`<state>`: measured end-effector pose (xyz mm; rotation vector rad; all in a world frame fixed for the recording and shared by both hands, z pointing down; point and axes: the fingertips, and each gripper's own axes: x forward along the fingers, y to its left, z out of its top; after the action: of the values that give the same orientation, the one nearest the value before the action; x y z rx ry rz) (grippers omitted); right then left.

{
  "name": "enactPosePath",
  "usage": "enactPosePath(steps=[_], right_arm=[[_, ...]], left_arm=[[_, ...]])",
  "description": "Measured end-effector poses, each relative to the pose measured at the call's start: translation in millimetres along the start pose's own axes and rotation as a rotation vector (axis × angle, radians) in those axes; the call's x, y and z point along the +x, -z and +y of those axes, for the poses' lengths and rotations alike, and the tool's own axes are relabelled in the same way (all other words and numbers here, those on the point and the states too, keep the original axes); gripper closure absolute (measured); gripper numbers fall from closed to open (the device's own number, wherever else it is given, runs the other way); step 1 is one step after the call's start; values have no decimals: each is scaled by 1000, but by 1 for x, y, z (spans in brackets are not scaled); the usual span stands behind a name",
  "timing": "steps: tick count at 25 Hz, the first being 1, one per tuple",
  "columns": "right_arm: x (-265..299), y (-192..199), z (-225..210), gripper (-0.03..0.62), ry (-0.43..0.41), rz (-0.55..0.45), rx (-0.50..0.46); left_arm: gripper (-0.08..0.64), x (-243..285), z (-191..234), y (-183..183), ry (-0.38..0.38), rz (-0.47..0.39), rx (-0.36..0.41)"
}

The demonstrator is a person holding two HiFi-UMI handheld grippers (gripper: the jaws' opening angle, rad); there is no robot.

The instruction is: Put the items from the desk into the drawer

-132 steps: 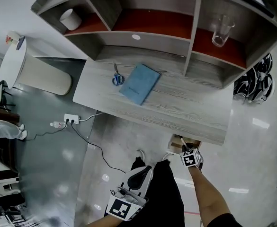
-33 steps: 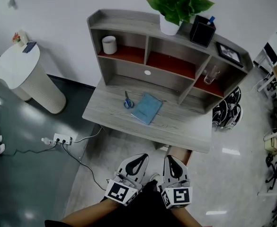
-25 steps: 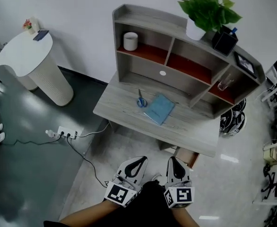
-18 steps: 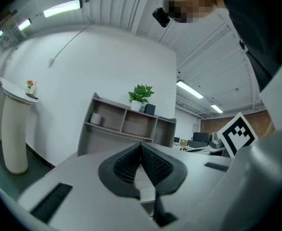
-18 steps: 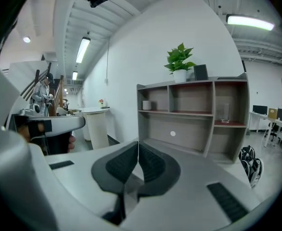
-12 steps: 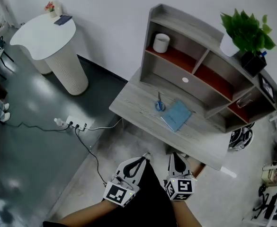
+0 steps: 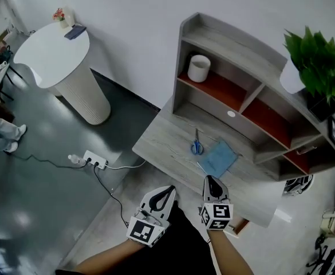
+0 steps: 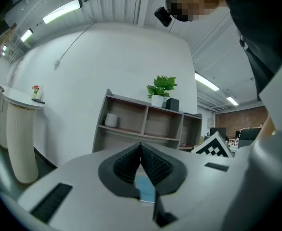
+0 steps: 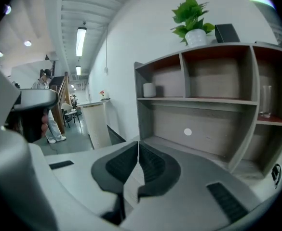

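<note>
Blue-handled scissors [image 7: 196, 147] and a blue notebook [image 7: 219, 158] lie side by side on the grey desk [image 7: 164, 139]. My right gripper [image 7: 209, 178] is shut and empty, its tip at the desk's front edge just in front of the notebook. To its left, my left gripper [image 7: 170, 188] is also shut and empty, short of the desk. A corner of the wooden drawer [image 7: 241, 226] shows below the desk's front. In the left gripper view the shut left gripper [image 8: 141, 146] has the notebook [image 8: 144, 189] showing below its tips. The right gripper [image 9: 138, 143] faces the hutch.
The desk carries a hutch [image 7: 236, 56] with a white cup [image 7: 199, 69] on its left shelf, a glass [image 9: 265, 100] on the right and a potted plant [image 7: 319, 62] on top. A white pedestal table [image 7: 55, 53] and a floor power strip [image 7: 94, 160] are at left.
Both grippers have moved forward towards the desk, and the right one now reaches its front edge. The head view has swung, so the desk sits closer and further right.
</note>
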<state>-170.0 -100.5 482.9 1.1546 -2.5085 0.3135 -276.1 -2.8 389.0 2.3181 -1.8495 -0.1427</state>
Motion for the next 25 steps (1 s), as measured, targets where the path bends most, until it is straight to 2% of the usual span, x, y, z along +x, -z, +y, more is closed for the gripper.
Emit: enactPosePath(steps=[5,12,19,25], right_arm=[[74,11,-23,572,-44,87,-8],[152,51,-41,572,-94,243,16],[209,92,-49,568,-116,369,-11],[241,117,-60,513,-118,444,-5]], left_arm=[[548,57,29,-5,-32,1,5],[548,110,52,-16,-52,-18,-24],[548,112,71,-3,-113,25,-42],[548,114,89,0,-163,25,-57]])
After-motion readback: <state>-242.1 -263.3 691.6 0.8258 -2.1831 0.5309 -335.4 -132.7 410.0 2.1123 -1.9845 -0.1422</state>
